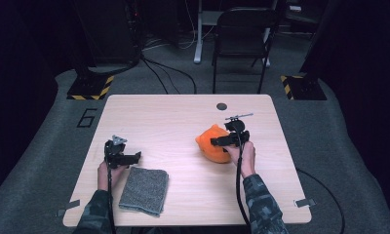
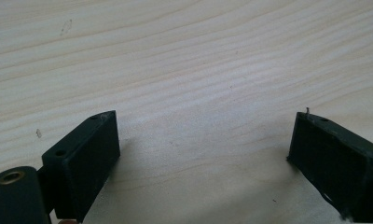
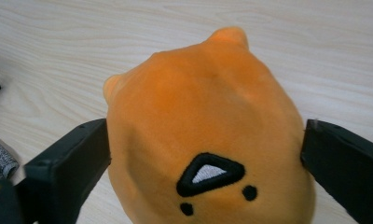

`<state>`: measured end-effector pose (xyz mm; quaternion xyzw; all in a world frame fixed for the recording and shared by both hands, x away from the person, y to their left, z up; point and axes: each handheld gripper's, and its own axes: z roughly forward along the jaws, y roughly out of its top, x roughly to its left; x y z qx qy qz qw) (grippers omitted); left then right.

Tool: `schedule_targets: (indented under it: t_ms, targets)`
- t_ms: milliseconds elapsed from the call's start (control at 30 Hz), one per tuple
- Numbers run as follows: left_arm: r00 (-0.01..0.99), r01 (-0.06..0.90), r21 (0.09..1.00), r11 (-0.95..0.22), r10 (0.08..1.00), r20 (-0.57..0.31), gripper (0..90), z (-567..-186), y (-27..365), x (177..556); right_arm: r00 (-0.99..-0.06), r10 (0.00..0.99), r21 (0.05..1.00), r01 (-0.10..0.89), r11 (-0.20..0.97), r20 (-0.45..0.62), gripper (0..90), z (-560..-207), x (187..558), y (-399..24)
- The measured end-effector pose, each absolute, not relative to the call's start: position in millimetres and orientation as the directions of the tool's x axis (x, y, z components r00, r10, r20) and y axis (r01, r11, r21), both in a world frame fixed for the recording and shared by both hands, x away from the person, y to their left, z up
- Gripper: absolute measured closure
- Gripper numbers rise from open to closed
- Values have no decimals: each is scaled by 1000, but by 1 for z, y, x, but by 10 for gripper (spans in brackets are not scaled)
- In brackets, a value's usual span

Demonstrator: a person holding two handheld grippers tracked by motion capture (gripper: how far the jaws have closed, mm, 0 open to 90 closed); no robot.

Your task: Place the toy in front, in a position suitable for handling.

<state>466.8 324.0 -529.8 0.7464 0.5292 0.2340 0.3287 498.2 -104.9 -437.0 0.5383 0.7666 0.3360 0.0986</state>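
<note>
Orange plush [image 3: 208, 135] between right gripper [image 3: 203, 158] jaws — contact unclear

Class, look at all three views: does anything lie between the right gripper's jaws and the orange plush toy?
Nothing visible does. In the right gripper view the orange plush toy sits directly between the two jaws of the right gripper, wide apart at its sides. The folded grey cloth lies apart, near the left gripper.

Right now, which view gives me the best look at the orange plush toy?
The right gripper view: the orange plush toy sits close between the fingers, face stitching visible. The high view shows it small beside the right gripper. The left gripper view shows bare table.
</note>
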Motion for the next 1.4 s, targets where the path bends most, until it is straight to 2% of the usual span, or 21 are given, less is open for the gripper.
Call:
schedule_targets:
  t_ms: [67,167,400,533,767,1000,1167,1267,1400]
  targets:
    - [331,636,738,-224,944,2,83,-530,324,467,-395,899,619,759,202,190,71,-439,499,-104]
    - [330,636,738,-224,944,1,83,-530,324,467,-380,909,588,780,214,173,146,-447,500,-104]
    - [328,636,740,-220,945,-1,83,-530,324,467,-403,898,586,776,234,175,475,-455,502,-110]
    - [328,634,741,-220,945,0,83,-530,324,467,-417,891,608,758,234,177,592,-457,501,-113]
    - [330,635,739,-224,944,3,83,-530,324,467,-452,866,664,718,209,216,631,-451,499,-122]
    - [330,635,739,-223,944,2,83,-530,324,467,-515,838,718,651,248,178,632,-427,495,-128]
    - [330,635,739,-224,944,2,83,-530,324,467,-590,798,741,589,324,120,631,-409,490,-130]
    - [330,635,739,-224,944,2,83,-530,324,467,-611,782,744,577,336,121,631,-405,489,-132]
    - [330,635,739,-223,944,1,83,-530,324,467,-701,710,751,504,427,66,630,-400,487,-132]
